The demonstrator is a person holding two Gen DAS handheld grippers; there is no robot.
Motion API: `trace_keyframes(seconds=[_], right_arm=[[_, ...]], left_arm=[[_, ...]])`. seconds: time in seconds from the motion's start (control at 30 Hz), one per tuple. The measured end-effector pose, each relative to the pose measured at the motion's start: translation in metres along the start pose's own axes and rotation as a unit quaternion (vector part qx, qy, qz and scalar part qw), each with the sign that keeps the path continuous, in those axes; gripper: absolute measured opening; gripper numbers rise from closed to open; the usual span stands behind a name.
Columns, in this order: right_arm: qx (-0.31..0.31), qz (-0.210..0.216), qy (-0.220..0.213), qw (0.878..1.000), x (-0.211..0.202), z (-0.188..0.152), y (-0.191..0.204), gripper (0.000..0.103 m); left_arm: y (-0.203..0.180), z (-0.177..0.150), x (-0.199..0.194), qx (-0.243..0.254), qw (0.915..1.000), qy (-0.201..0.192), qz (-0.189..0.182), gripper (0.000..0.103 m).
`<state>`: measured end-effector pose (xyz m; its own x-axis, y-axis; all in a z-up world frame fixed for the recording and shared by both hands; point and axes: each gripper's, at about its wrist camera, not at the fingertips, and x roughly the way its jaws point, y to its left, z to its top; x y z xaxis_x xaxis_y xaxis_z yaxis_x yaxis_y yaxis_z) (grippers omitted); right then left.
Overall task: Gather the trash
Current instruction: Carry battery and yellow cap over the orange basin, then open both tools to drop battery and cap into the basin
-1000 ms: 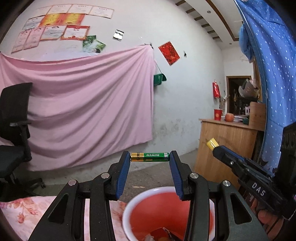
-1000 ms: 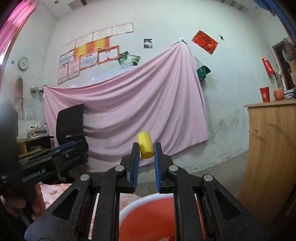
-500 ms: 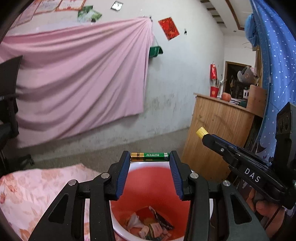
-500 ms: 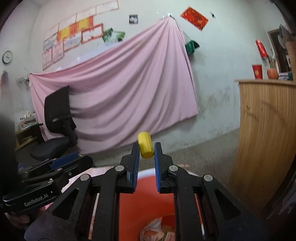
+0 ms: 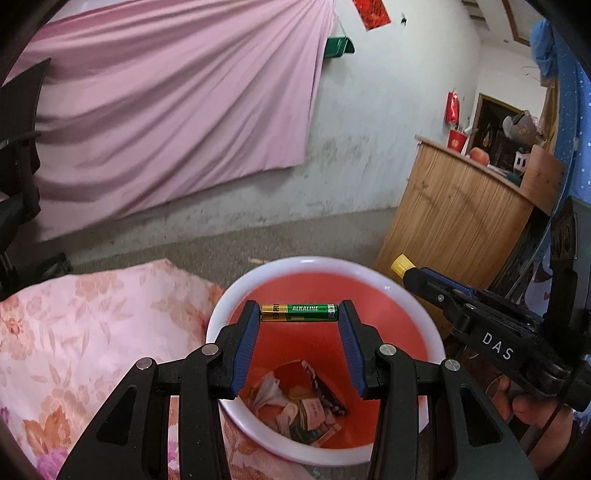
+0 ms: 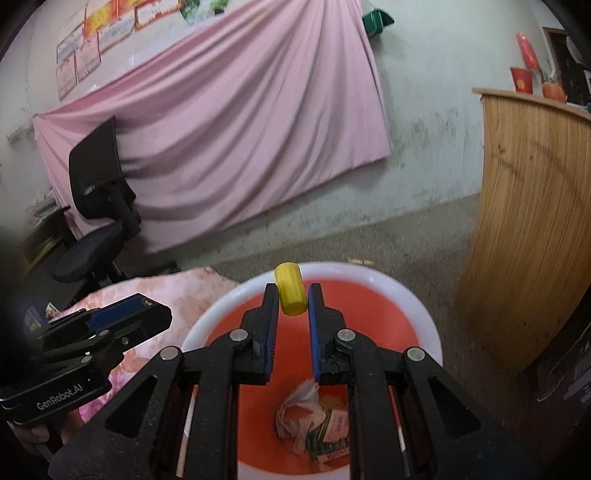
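This looks like a plain room in a home, used partly as an office. A large pink sheet [image 6: 229, 122] hangs across a stained, whitewashed wall [image 5: 388, 122], with framed certificates [image 6: 96, 48] pinned above it and a red paper ornament [image 5: 371, 13] nearby. A black office chair [image 6: 98, 221] stands on the bare concrete floor [image 6: 406, 240]. A wooden counter [image 5: 454, 221] holds a red cup [image 5: 457, 140] and an orange fruit [image 5: 479, 155], and a floral cloth [image 5: 85, 332] covers a low surface.

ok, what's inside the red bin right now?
Red bin holds crumpled paper and wrappers at the bottom. Gripper bodies hide part of the floor in both views; battery and yellow cap remain gripped above it.
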<state>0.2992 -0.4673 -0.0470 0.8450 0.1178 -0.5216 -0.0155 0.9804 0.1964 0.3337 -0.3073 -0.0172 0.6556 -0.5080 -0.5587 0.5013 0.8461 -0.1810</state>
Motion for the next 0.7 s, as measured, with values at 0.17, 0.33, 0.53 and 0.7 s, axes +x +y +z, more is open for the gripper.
trace_keyframes(seconds=[0.17,0.33,0.53,0.7], right_arm=[[-0.005,0.0,0.022,1.0,0.007,-0.002,0.0,0.039],[-0.005,0.0,0.031,1.0,0.01,-0.004,-0.002,0.039],[-0.002,0.0,0.046,0.999,0.015,-0.006,-0.002,0.039],[0.001,-0.001,0.055,0.999,0.017,-0.007,-0.002,0.039]], left_arm=[[0.0,-0.001,0.007,-0.006,0.9999,0.016,0.003,0.038],[0.001,-0.002,0.015,-0.013,0.9994,0.032,-0.001,0.038],[0.003,-0.003,0.021,-0.021,0.9986,0.048,-0.009,0.038],[0.004,-0.002,0.021,-0.02,0.9984,0.052,-0.007,0.04]])
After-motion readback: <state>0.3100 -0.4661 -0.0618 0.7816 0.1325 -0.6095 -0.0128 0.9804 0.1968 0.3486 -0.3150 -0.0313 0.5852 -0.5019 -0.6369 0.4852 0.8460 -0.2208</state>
